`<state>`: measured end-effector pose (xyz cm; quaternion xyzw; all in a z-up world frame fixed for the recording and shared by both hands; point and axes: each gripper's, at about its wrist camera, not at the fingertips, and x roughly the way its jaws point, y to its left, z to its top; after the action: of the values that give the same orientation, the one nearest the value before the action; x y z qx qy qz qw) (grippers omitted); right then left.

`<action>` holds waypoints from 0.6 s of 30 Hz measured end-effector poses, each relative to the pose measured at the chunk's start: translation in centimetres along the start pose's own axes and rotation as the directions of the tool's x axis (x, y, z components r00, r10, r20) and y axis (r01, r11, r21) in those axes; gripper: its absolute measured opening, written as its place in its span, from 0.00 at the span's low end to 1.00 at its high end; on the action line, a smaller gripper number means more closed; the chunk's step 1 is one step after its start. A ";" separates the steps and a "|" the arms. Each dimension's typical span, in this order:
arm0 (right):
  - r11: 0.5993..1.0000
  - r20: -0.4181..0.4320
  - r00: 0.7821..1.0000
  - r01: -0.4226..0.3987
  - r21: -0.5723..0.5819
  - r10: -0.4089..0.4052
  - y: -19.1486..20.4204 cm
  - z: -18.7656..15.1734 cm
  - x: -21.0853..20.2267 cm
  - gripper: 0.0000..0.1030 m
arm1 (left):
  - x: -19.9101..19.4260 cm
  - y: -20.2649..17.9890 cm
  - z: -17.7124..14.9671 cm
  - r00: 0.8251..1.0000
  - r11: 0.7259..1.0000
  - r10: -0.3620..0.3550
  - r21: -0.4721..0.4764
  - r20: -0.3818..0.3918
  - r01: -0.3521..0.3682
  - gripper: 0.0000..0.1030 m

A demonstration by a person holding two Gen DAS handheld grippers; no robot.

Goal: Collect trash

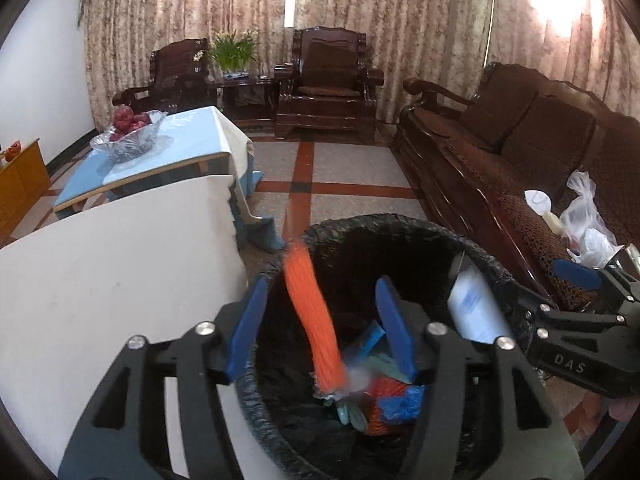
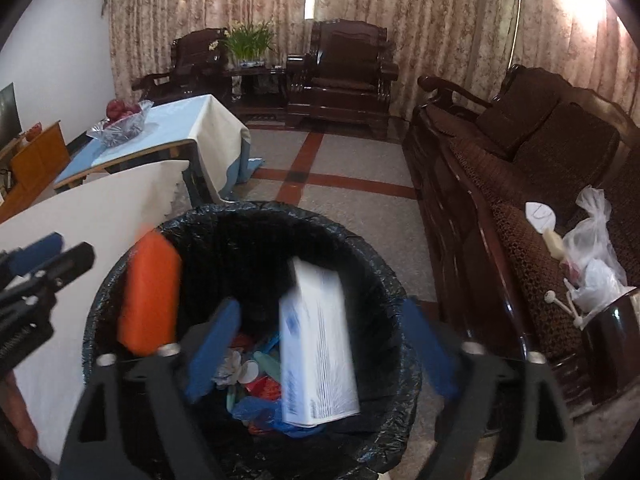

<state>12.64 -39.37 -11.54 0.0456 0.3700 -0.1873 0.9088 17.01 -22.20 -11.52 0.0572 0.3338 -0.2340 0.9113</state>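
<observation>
Beside one sofa (image 1: 500,140), two open, empty claws (image 1: 320,328) (image 2: 316,348) flank one bin (image 2: 248,216), one orange net (image 1: 312,312), one white box (image 2: 316,344).

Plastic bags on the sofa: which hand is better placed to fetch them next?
Right, probably. The plastic bags lie on the sofa, on the side of the right gripper, whose jaws stand open. The left gripper hangs farther away, across the bin.

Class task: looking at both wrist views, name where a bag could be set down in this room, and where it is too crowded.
Free: the tiled floor between the trash bin, sofa and armchair; also the near white tabletop. Crowded: the bin's inside, and the sofa end under the plastic bags. The fruit bowl occupies the blue table's far end.
</observation>
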 end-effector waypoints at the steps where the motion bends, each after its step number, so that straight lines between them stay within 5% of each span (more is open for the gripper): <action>1: 1.000 0.011 1.000 0.010 0.000 -0.010 0.1 0.0 -0.2 0.93 | -0.2 0.2 0.1 1.000 1.000 0.004 -0.003 0.003 -0.004 0.67; 7: 1.000 0.019 0.999 -0.025 0.012 0.025 0.6 0.3 -1.2 0.94 | -2.7 2.0 0.1 0.998 0.999 0.050 -0.018 0.034 -0.049 0.87; 18: 0.992 0.060 0.991 -0.122 -0.030 0.123 3.5 1.5 -5.7 0.94 | -8.4 4.7 -0.3 0.993 0.993 0.110 -0.041 0.034 -0.109 0.93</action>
<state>11.23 -34.68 -6.70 0.0504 0.3405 -0.1277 0.9302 13.46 -14.70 -6.68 0.0533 0.3179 -0.1782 0.9297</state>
